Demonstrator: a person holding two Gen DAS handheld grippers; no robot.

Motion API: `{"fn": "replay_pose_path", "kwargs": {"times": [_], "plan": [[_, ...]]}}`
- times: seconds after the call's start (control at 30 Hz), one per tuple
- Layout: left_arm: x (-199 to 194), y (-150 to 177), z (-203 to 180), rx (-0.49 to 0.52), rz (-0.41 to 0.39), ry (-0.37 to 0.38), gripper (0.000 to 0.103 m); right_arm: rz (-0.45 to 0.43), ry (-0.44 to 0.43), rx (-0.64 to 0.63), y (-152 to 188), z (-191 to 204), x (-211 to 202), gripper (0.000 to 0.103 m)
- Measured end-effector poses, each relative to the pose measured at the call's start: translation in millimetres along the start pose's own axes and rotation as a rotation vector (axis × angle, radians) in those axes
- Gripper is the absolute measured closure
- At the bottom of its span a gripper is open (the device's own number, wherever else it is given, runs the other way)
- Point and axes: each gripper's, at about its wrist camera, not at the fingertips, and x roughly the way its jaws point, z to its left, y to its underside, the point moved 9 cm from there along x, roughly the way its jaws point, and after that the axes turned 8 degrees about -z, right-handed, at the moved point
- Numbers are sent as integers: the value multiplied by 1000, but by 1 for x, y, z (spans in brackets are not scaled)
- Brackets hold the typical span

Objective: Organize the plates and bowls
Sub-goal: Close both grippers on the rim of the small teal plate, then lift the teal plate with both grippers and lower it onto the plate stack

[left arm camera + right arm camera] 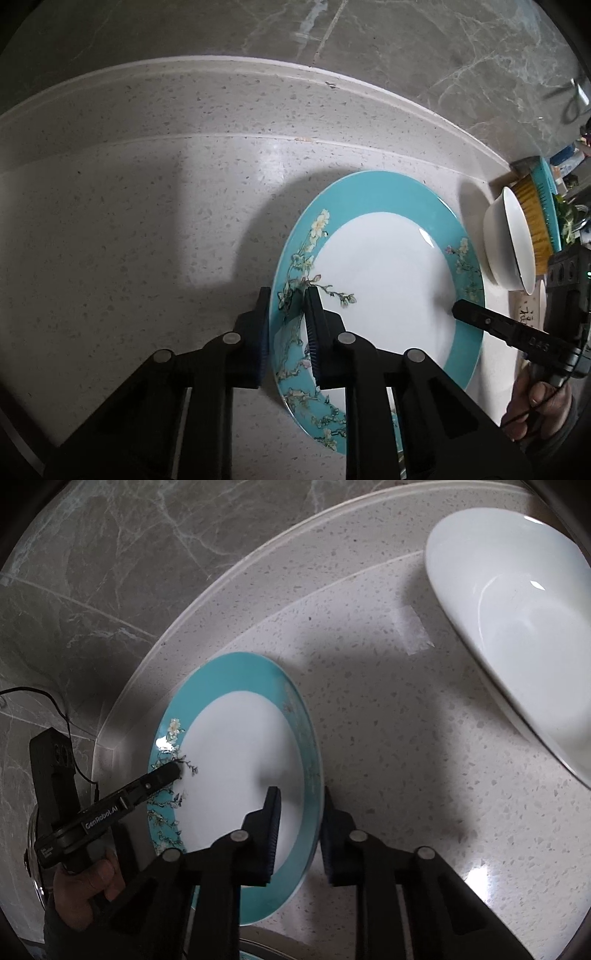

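Observation:
A white plate (388, 280) with a teal rim and a flower branch pattern lies over the speckled counter (147, 221). My left gripper (288, 299) is shut on its left rim, one pad above and one below. In the right wrist view my right gripper (299, 794) is shut on the opposite rim of the same plate (236, 760). Each view also shows the other gripper's tip on the plate: the right gripper (460, 308) and the left gripper (173, 771). A white bowl (517, 627) stands to the right of the plate, also seen as the bowl (509, 236).
A brush (535, 218) with yellow bristles and a teal back leans behind the bowl. The counter ends in a raised ledge (221, 70) against a grey marble wall (406, 55). A hand (85, 886) grips the left tool. Another plate's rim (255, 954) shows at the bottom edge.

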Motion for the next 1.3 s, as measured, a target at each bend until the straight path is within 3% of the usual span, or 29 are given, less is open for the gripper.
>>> {"fn": "replay_pose_path", "kwargs": {"times": [0.53, 0.87, 1.3], "plan": [[-7, 0, -3, 2, -1, -20, 88, -7, 30, -7, 0, -1, -1, 92], [-39, 0, -24, 40, -36, -8, 88, -48, 25, -12, -1, 7, -27, 92], [-105, 52, -63, 87, -55, 47, 88, -108, 39, -23, 34, 20, -97, 92]]}}
